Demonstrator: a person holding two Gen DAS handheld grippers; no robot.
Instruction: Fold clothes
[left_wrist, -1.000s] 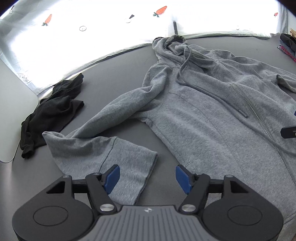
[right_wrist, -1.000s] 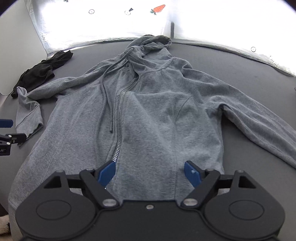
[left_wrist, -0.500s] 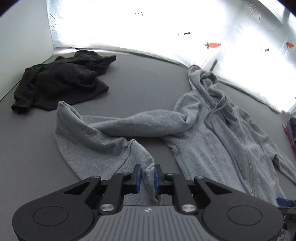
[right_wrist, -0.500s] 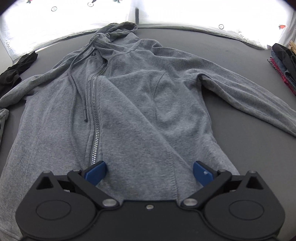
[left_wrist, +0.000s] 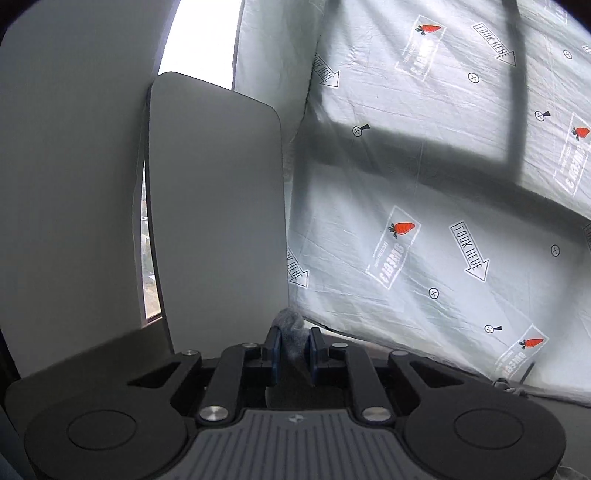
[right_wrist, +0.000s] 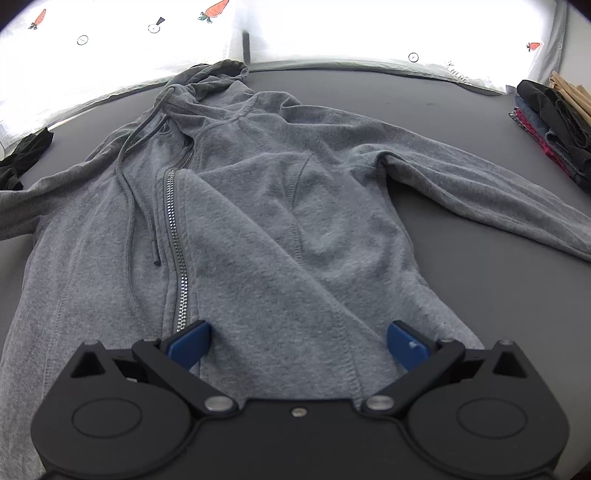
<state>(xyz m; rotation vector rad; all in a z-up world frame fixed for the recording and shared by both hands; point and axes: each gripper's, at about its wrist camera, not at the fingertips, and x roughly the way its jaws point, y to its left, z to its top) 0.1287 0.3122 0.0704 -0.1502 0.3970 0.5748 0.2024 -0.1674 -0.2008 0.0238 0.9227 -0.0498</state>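
L gripper (left_wrist: 293, 345) is clamped on a wad of grey sleeve (left_wrist: 290, 325) lifted toward the curtain, while the R gripper (right_wrist: 297, 345), jaws wide w/ nothing in them, hovers over the hoodie (right_wrist: 258, 229) — body running lengthwise straight ahead, hood farthest — so L is nearer for the fold-in.

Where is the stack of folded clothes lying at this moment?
In the right wrist view, the stack of folded clothes lies at the far right edge of the grey table, beyond the hoodie sleeve.
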